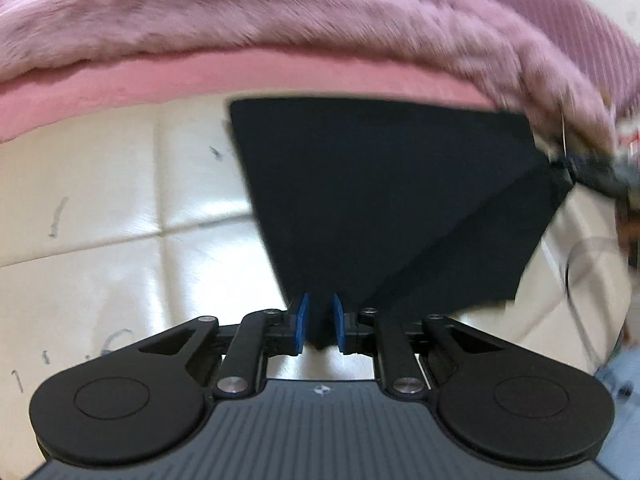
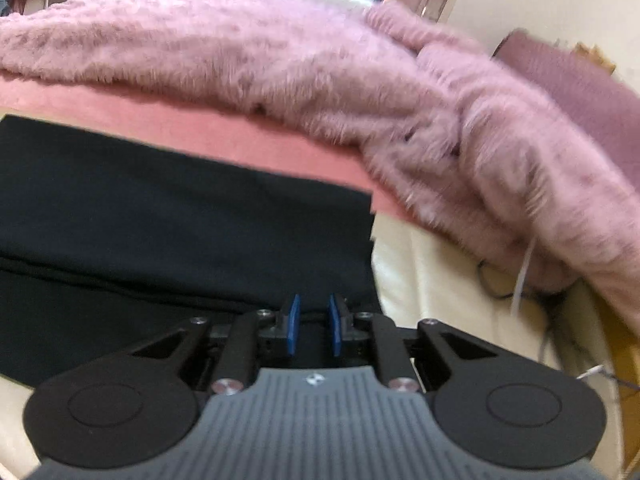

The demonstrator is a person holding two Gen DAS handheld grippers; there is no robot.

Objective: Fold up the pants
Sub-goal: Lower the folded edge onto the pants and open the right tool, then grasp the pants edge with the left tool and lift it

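My left gripper (image 1: 319,322) had its jaws a little apart with a corner of the black pants (image 1: 384,200) between the blue pads, though I could not tell whether they pressed the cloth. My right gripper (image 2: 313,328) stood with its jaws slightly apart over the pants' near right edge, gripping nothing. The pants lay on the cream surface (image 1: 120,208), their far edge touching the fuzzy pink blanket (image 2: 280,68).

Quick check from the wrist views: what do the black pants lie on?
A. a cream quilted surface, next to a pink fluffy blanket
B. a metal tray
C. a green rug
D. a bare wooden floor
A: the black pants lie on the cream quilted surface, with the pink fluffy blanket along the far edge.
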